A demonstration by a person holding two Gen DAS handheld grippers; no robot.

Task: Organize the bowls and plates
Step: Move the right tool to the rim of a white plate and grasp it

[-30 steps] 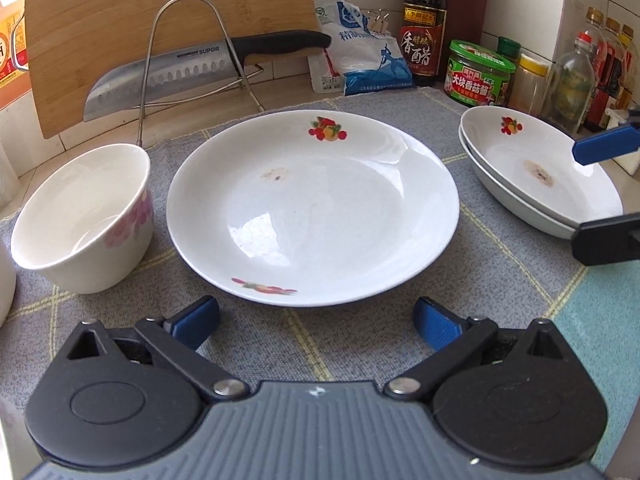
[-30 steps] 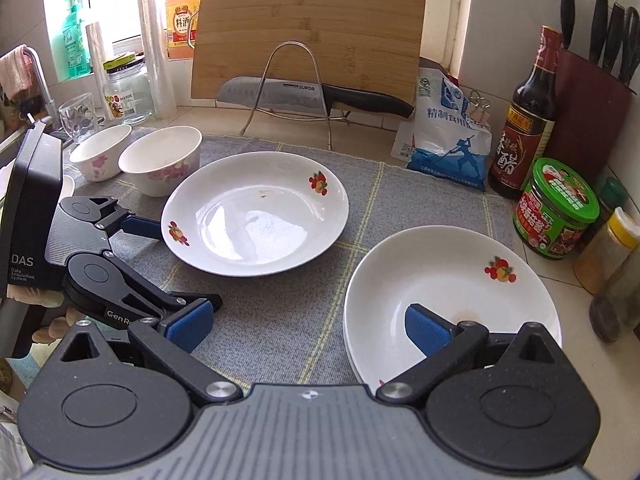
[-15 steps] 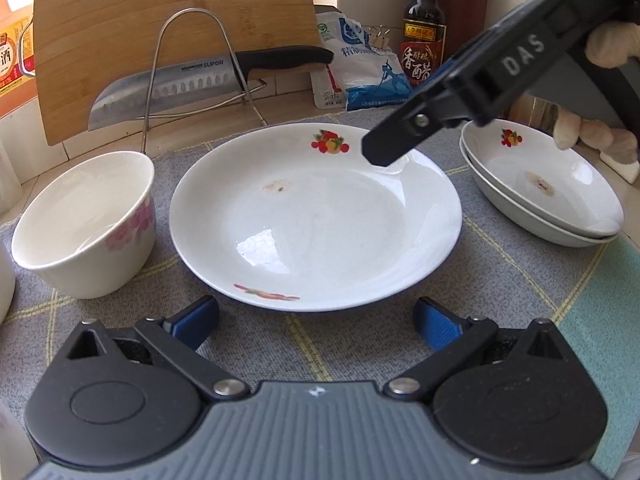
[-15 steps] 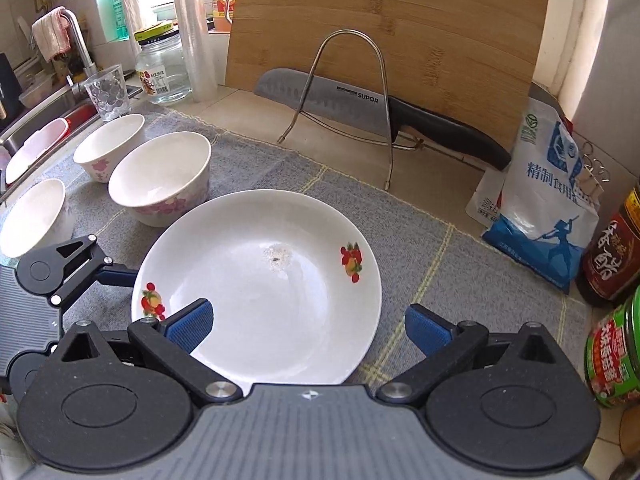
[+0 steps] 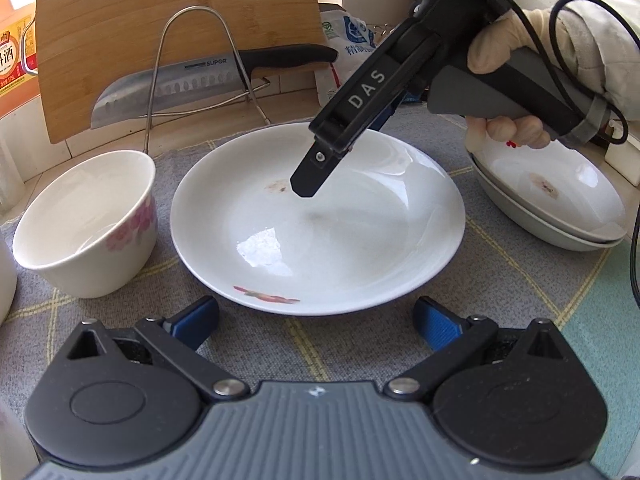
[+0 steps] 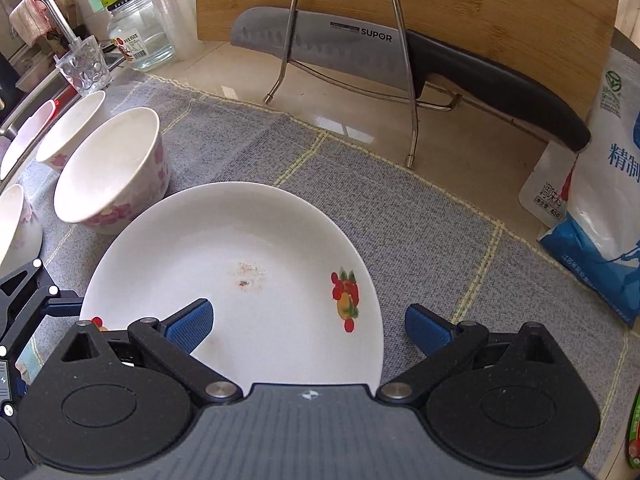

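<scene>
A white plate with fruit prints (image 5: 340, 240) (image 6: 256, 264) lies on the grey mat. My left gripper (image 5: 316, 322) is open at the plate's near rim, low over the mat. My right gripper (image 6: 308, 326) is open and hovers over the plate's right part, its fingers astride the right rim; its body (image 5: 360, 96) shows above the plate in the left wrist view. Two stacked white plates (image 5: 560, 208) sit at the right. A white bowl with pink flowers (image 5: 86, 220) (image 6: 116, 168) stands left of the plate. More bowls (image 6: 68, 132) stand further left.
A wire rack (image 6: 344, 60) holds a knife (image 6: 400, 56) in front of an upright wooden cutting board (image 6: 440, 4). A salt bag (image 6: 596, 196) stands at the right. A glass cup (image 6: 82, 66), a jar (image 6: 138, 32) and a tap (image 6: 52, 16) are at the far left.
My right gripper has left the stacked plates at the right and moved left and forward over the middle plate. My left gripper has stayed at the plate's near rim.
</scene>
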